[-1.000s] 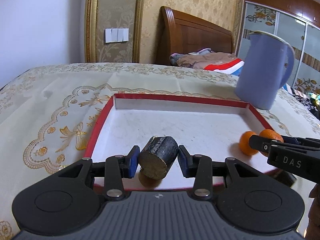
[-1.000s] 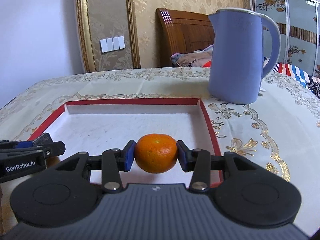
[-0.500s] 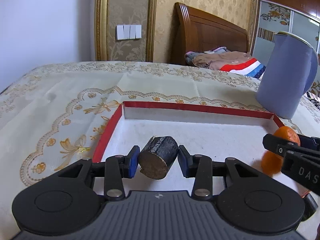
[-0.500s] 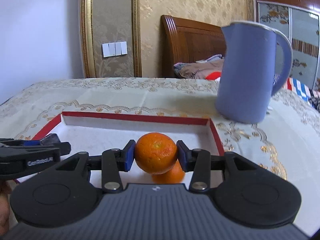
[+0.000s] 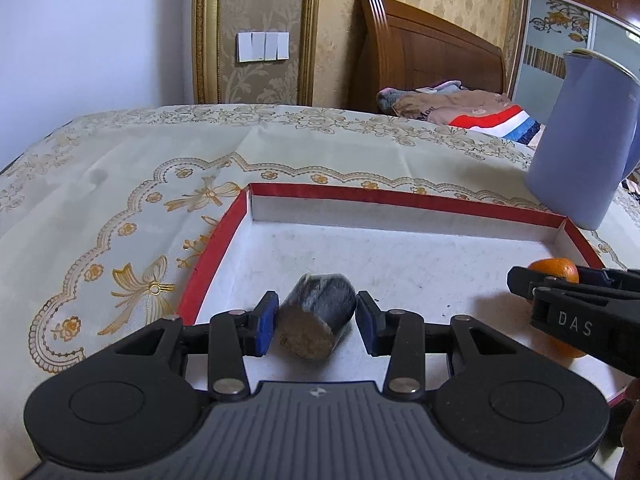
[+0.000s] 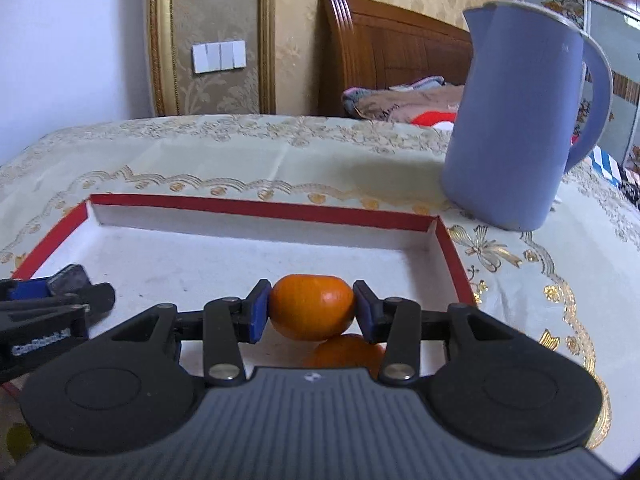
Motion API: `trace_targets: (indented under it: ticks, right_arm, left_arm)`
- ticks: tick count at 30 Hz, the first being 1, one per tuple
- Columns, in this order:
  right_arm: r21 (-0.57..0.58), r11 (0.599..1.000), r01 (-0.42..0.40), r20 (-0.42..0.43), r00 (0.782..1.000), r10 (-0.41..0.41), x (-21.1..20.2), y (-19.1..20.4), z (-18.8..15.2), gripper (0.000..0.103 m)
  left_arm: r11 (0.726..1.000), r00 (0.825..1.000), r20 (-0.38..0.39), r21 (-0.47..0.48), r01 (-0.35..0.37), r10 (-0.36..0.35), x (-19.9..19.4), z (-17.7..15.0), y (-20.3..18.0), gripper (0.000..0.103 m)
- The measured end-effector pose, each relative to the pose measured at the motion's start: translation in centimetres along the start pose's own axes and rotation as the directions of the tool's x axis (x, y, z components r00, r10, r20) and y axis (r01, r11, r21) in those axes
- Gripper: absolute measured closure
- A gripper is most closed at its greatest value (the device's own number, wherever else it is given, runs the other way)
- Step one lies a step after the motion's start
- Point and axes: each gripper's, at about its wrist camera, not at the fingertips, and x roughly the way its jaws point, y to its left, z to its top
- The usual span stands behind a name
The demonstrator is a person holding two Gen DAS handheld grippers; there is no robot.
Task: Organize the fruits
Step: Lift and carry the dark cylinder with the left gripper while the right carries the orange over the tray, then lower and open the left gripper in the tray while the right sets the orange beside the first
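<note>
- The left claw [image 5: 316, 322] has its blue pads on either side of a dark, stubby cylinder [image 5: 316, 320] with a brownish cut end facing the camera. The left pad touches it; a sliver of gap shows at the right pad, so whether it is truly clamped cannot be told.
- The cylinder sits low over the white floor of a shallow red-rimmed tray [image 5: 400, 196], near its front left corner.
- The right claw [image 6: 311, 307] is closed on an orange tangerine [image 6: 311, 306], both pads pressed against its sides.
- A second tangerine [image 6: 346, 350] lies in the tray just below the held one, near the tray's front right corner.
- The tray rests on a bench covered by a cream cloth [image 6: 240, 160] with gold embroidery.
- A lavender-blue jug [image 6: 516, 120] stands upright on the cloth, beyond the tray's far right corner.
</note>
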Motion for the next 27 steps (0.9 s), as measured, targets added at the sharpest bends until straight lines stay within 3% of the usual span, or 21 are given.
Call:
trace_targets:
  ticks: [2,5,8,13,19,23,27]
  right_arm:
    - [0.005,1.000,0.002,-0.003,1.000,-0.002,0.0,-0.1,0.0,0.061]
    - [-0.017,0.999,0.030,0.044,0.999,-0.029,-0.7,0.2,0.0,0.050]
    - [-0.014,0.999,0.046,0.081,0.996,-0.045,-1.3,0.2,0.1,0.030]
    - [0.002,0.999,0.053,0.108,0.993,-0.053,-2.0,-0.3,-0.2,0.029]
    - [0.080,0.997,0.018,0.156,0.987,-0.030,-4.9,-2.1,-1.5,0.017]
    - [0.108,0.994,0.003,0.170,0.985,-0.021,-6.6,-2.9,-3.1,0.011]
    - [0.104,0.994,-0.018,0.173,0.985,0.000,-8.0,-3.0,-5.0,0.011]
  left_arm:
    - [1.000,1.000,0.008,-0.003,0.001,-0.001,-0.1,0.0,0.0,0.051]
    - [1.000,0.999,0.037,-0.006,0.008,-0.007,-0.7,0.0,0.0,0.033]
    - [1.000,0.997,0.071,0.008,0.002,-0.002,-1.2,-0.1,-0.1,0.032]
    - [1.000,0.995,0.099,-0.004,0.011,-0.010,-1.9,-0.3,0.3,0.032]
    - [0.998,0.984,0.176,-0.045,0.048,-0.039,-5.0,-1.6,1.9,0.031]
    - [0.999,0.978,0.205,-0.029,0.042,-0.035,-6.8,-3.1,2.5,0.026]
    - [0.996,0.975,0.215,-0.063,0.063,-0.048,-8.0,-3.8,3.8,0.026]
